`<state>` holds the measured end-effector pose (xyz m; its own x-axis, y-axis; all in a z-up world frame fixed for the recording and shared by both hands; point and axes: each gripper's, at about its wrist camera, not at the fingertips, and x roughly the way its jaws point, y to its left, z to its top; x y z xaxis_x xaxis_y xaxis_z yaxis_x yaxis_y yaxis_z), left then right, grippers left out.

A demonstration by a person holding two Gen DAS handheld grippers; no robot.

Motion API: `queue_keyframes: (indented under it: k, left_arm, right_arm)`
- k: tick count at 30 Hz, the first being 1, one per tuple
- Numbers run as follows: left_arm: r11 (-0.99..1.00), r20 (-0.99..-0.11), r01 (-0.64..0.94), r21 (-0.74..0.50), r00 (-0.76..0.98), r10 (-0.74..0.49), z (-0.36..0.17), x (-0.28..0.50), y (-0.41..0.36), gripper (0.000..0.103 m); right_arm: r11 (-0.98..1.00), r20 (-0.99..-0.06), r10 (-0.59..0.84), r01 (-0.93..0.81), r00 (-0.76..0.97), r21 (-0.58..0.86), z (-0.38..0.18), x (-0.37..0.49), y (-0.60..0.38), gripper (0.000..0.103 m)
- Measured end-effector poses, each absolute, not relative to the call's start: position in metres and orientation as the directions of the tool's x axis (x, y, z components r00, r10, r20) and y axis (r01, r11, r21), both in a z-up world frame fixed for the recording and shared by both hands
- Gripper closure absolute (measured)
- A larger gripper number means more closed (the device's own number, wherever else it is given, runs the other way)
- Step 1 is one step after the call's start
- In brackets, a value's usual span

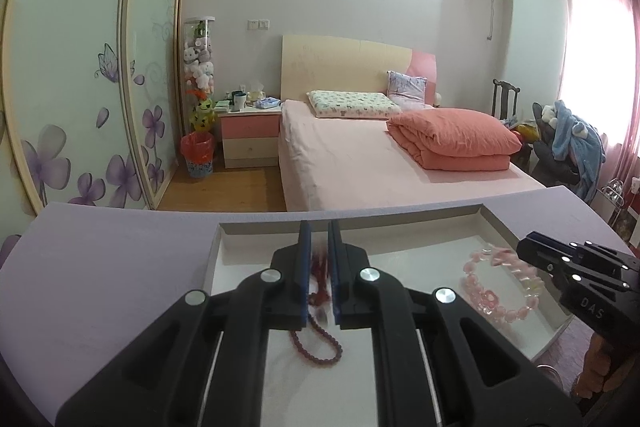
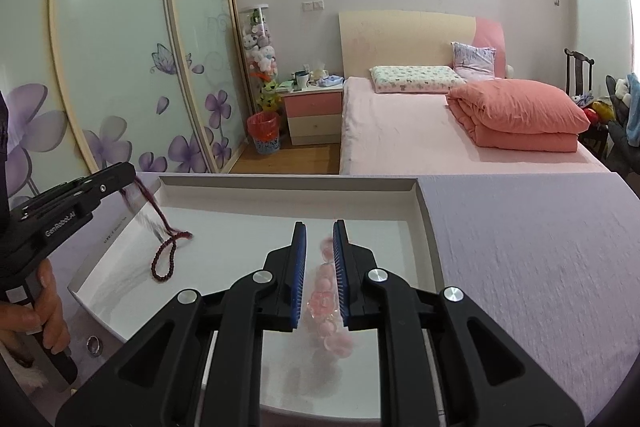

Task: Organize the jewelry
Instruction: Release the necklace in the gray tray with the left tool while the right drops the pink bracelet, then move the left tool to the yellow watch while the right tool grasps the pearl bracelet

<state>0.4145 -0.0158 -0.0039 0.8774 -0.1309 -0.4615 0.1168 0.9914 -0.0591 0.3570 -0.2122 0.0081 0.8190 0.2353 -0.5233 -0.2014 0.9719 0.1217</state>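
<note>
A white shallow box tray (image 1: 224, 247) (image 2: 424, 211) lies on a lilac cloth. My left gripper (image 1: 319, 239) is shut on a dark red bead string (image 1: 316, 343), whose lower loop rests on the tray floor; the string also shows in the right wrist view (image 2: 164, 259), hanging from the left gripper (image 2: 132, 173). My right gripper (image 2: 320, 239) is shut on a pink bead bracelet (image 2: 328, 311), which hangs down to the tray floor. In the left wrist view the bracelet (image 1: 500, 291) lies in the tray's right part under the right gripper (image 1: 524, 251).
A silver ring (image 2: 95, 344) lies on the cloth just outside the tray's left front corner. The lilac cloth (image 2: 540, 267) stretches to the right of the tray. Beyond the table stand a bed (image 1: 360, 155) and a wardrobe (image 1: 80, 87).
</note>
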Motion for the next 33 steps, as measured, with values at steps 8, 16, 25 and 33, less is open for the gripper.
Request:
queue_keyframes:
  k: [8, 16, 25, 33]
  left_arm:
    - [0.993, -0.458, 0.104, -0.058, 0.881, -0.12, -0.001, 0.416, -0.015, 0.078]
    - [0.993, -0.454, 0.103, -0.052, 0.884, -0.115, -0.001, 0.414, -0.014, 0.078]
    - [0.994, -0.456, 0.099, -0.052, 0.883, -0.112, 0.002, 0.412, -0.011, 0.078]
    - [0.995, -0.445, 0.088, -0.038, 0.89, -0.096, 0.015, 0.387, -0.006, 0.072]
  right_arm:
    - [0.972, -0.514, 0.233, -0.207, 0.825, 0.107, 0.013, 0.358, -0.209, 0.074]
    - [0.972, -0.507, 0.235, -0.21, 0.829, 0.107, 0.013, 0.356, -0.212, 0.074]
    - [0.972, -0.505, 0.233, -0.208, 0.831, 0.106, 0.014, 0.355, -0.211, 0.074]
    - [0.972, -0.495, 0.236, -0.207, 0.837, 0.112, 0.022, 0.331, -0.219, 0.074]
